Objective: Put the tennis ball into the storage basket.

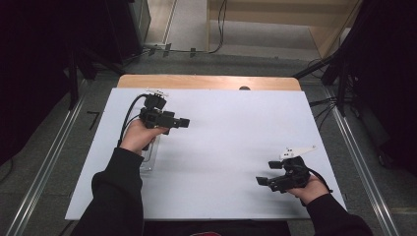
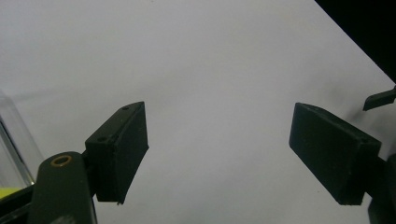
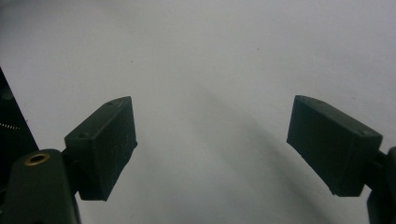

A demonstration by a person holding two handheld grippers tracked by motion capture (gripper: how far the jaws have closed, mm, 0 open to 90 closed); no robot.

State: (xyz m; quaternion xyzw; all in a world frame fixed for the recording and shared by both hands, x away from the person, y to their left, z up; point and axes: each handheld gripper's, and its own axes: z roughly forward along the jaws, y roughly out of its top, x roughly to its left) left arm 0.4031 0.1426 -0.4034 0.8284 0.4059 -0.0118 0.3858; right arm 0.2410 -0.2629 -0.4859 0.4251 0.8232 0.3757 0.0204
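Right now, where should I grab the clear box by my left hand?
Probably across its long side walls, from above: the clear box lies flat and narrow by the left wrist. The left gripper, open, is nearest.

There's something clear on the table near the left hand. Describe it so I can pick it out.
On the white table, look to its left edge, just below the left gripper. A clear container lies partly under the person's left hand; it is see-through, unlike the black grippers.
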